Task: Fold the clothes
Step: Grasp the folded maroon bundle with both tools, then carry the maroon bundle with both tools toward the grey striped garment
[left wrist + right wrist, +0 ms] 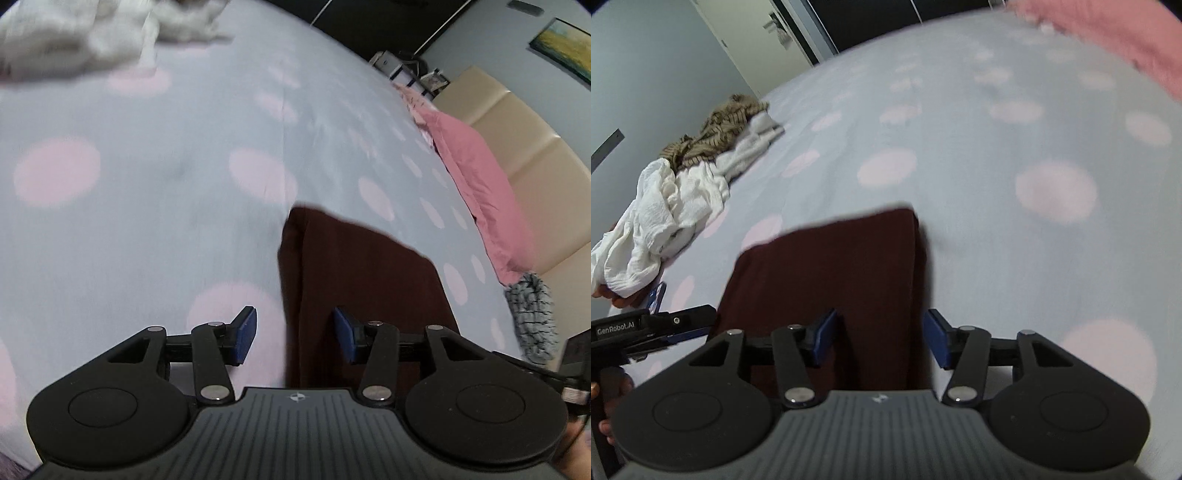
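**A:** Where is the garment being folded?

**B:** One dark maroon garment (354, 280) lies flat on the bed (147, 221), folded into a long strip. In the left wrist view it runs from the centre to the lower middle of the frame; in the right wrist view it fills the lower centre.

**A:** And the two grippers?

**B:** The left gripper (293, 334) hovers at the bottom of its frame, jaws spread apart and holding nothing, the garment's left edge between them. The right gripper (881, 338) also has its jaws apart and empty, over the garment's right side. The left one shows again at the lower left of the right wrist view, with fingers of a hand (613, 413) below it.

**A:** What else is on the bed?

**B:** The sheet is pale blue with pink dots. At the left of the right wrist view sit three crumpled pieces: a white garment (661, 221), a grey one (750, 147) and a brown striped one (716, 133). At the right of the left wrist view lie one pink pillow (480, 177) and one black-and-white checked cloth (533, 314), against a cream headboard (524, 125). One framed picture (563, 48) hangs at the upper right.
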Tool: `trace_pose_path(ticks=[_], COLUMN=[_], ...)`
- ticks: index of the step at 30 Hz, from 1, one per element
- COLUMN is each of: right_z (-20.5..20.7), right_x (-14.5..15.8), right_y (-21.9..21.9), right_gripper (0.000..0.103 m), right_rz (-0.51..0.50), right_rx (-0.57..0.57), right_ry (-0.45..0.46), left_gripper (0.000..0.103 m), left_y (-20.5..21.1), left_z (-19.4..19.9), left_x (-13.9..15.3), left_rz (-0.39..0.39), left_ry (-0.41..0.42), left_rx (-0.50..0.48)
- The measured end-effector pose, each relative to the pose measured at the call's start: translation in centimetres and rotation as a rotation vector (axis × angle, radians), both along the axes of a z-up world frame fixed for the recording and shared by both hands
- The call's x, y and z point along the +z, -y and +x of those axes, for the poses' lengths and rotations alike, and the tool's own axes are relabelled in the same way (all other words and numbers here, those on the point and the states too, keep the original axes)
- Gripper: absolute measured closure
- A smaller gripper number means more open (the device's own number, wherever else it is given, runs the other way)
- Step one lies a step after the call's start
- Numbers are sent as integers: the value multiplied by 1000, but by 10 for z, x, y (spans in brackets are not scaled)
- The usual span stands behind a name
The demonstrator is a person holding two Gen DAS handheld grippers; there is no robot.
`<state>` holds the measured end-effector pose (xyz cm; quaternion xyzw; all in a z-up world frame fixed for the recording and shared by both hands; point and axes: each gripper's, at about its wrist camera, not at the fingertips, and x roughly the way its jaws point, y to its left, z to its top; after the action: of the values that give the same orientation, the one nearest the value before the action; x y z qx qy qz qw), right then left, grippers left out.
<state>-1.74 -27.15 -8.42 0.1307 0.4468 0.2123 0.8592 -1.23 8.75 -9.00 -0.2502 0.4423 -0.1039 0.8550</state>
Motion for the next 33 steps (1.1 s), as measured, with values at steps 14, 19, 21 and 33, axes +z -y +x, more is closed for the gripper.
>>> trace_pose_path(ticks=[14, 19, 21, 33], right_z=[14, 18, 18, 15], right_x=[-23, -26, -26, -20], right_y=[9, 6, 4, 8], right_gripper=[56, 60, 62, 71], right_rz=[144, 156, 152, 153], right_rx=[7, 15, 21, 44], right_ry=[-121, -129, -123, -97], left_gripper=[60, 71, 74, 84], left_y=[0, 7, 8, 17], left_z=[14, 20, 22, 19], left_x=[-32, -37, -38, -24], left_rz=[-154, -166, -176, -113], left_ry=[-66, -74, -83, -63], left_rx=[-62, -89, -95, -119])
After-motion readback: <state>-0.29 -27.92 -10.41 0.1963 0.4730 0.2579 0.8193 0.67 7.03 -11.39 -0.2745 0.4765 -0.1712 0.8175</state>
